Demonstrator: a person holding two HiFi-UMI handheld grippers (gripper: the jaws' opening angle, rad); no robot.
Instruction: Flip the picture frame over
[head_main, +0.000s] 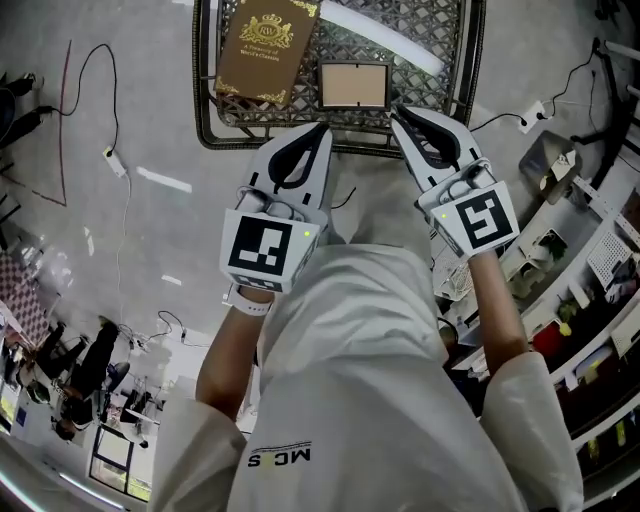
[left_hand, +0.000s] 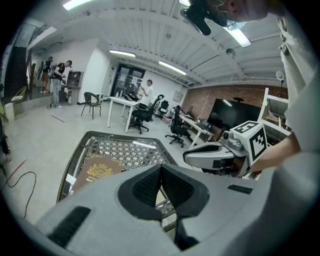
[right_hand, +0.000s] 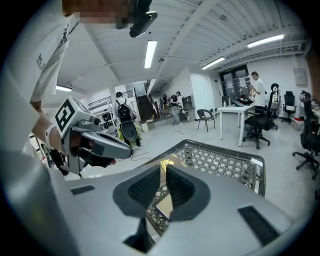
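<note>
The frame (head_main: 353, 85) lies flat on the mesh table (head_main: 200, 90), close to the near rim. A pale panel inside a dark border faces up, and you cannot tell from here whether that is its front or its back. Nothing touches it. By this reading the flip has not begun, so the whole task remains: take hold, lift an edge, turn it, set it down.

The frame sits just beyond your two claws and between them. The left claw (head_main: 320, 130) points at its near left corner from just short of the rim. The right claw (head_main: 400, 115) reaches slightly farther, its tip just beside the near right corner. Neither appears to touch the frame, and height above it is not clear from the head view.

In the gripper views, the left claw (left_hand: 161, 169) is clenched with its pads meeting at the tip and nothing between them. The right claw (right_hand: 164, 170) is likewise clenched and empty.

A brown book (head_main: 266, 48) lies askew just left of the frame.
</note>
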